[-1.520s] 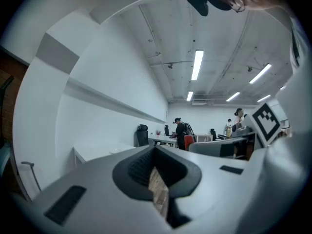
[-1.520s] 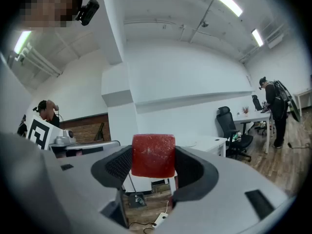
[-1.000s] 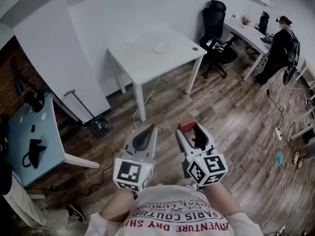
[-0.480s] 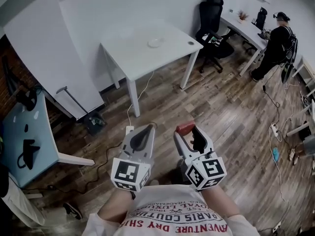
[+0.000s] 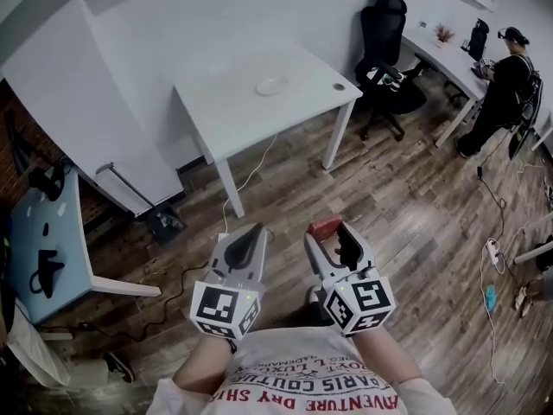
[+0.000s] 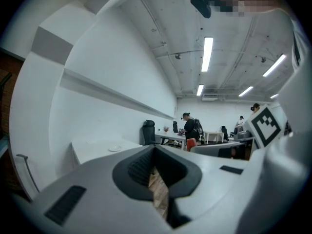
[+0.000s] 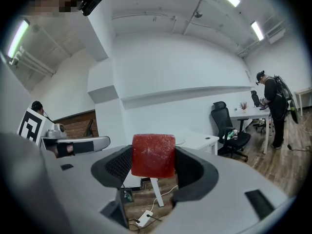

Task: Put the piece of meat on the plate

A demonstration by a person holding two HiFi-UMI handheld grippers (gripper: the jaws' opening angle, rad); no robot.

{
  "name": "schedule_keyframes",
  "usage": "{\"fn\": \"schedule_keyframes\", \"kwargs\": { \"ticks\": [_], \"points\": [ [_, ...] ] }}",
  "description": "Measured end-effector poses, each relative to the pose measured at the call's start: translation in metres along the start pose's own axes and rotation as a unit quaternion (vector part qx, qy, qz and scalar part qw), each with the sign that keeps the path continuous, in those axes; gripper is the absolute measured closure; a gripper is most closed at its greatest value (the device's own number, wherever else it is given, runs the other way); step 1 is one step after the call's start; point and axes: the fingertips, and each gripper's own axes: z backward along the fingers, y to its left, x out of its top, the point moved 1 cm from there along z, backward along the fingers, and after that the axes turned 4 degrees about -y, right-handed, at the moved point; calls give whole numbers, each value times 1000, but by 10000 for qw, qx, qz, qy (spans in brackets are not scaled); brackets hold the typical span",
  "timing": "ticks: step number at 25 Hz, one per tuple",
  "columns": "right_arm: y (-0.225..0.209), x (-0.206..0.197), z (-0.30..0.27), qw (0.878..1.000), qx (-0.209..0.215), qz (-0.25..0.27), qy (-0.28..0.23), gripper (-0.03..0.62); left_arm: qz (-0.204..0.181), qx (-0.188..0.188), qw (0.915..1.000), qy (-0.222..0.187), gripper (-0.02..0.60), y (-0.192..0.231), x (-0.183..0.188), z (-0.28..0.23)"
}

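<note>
Head view catches only the red top of the meat [image 5: 326,226]; the rest is hidden between the fingers of the right gripper [image 5: 333,229]. The hands are out of sight behind the two marker cubes, and the wearer's shirt is cut off at the bottom edge. A small dark thing [image 5: 338,86] near the right corner of the white surface [image 5: 229,106] is too small to name.

Right gripper view shows the meat [image 7: 153,155] whole: a red block clamped between the fingers [image 7: 116,165], held in the air over the wood floor [image 5: 406,197], well apart from the plate [image 5: 270,86]. The plate lies about the middle of the surface. In the left gripper view the fingers [image 6: 138,168] of the left gripper [image 5: 252,232] are pressed together with nothing in them; only a thin slit shows floor.

Since half a second ago the surface and plate sit a little lower in the head view, and the chair [image 5: 386,37] and the person [image 5: 508,72] at the far desk [image 5: 432,50] lie further right. Both grippers stay low in front of the body, with the meat still gripped.

Counted: two grippers, one piece of meat, one plate, one chair and one person in the head view. The left gripper view shows a few more distant figures, too small to count surely.
</note>
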Motion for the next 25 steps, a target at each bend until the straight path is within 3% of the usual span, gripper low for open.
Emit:
{"fn": "schedule_keyframes", "kwargs": {
  "ticks": [6, 12, 16, 25],
  "points": [
    [-102, 24, -23, 9999, 58, 87, 127, 318, 227, 367, 9991, -45, 578, -22, -1, -88],
    [-176, 37, -35, 9995, 82, 118, 285, 318, 286, 420, 9987, 73, 578, -53, -4, -146],
    [-194, 32, -53, 9990, 143, 19, 427, 319, 296, 432, 9984, 211, 578, -51, -10, -171],
    [-222, 25, -139, 9974, -94, 31, 718, 318, 445, 261, 9981, 327, 578, 13, -19, -247]
  ]
}}
